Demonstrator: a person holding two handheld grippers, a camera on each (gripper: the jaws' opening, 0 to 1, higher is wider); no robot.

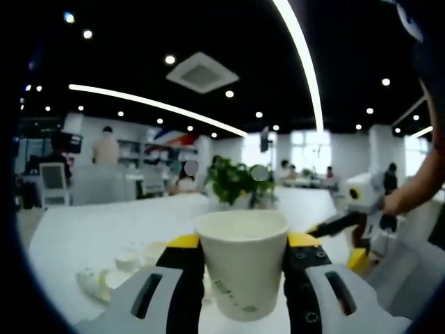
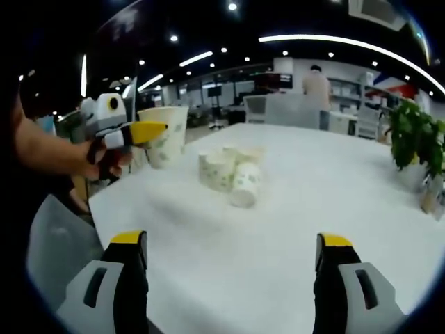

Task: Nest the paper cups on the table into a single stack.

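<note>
In the left gripper view a white paper cup (image 1: 243, 264) with green print stands upright between the jaws of my left gripper (image 1: 243, 273), which is shut on it. That same cup (image 2: 165, 133) and left gripper (image 2: 149, 132) appear at the left of the right gripper view, held above the table edge. Several more paper cups (image 2: 231, 172) cluster on the white table (image 2: 278, 229), one lying on its side (image 2: 245, 185). My right gripper (image 2: 232, 278) is open over the near table with nothing between its jaws. It also shows at the right of the left gripper view (image 1: 348, 226).
A potted green plant (image 2: 416, 142) stands at the table's right side, also seen beyond the held cup (image 1: 236, 182). Blurred cups (image 1: 115, 268) lie low left in the left gripper view. A grey chair back (image 2: 55, 250) sits by the near left table corner. People sit in the office behind.
</note>
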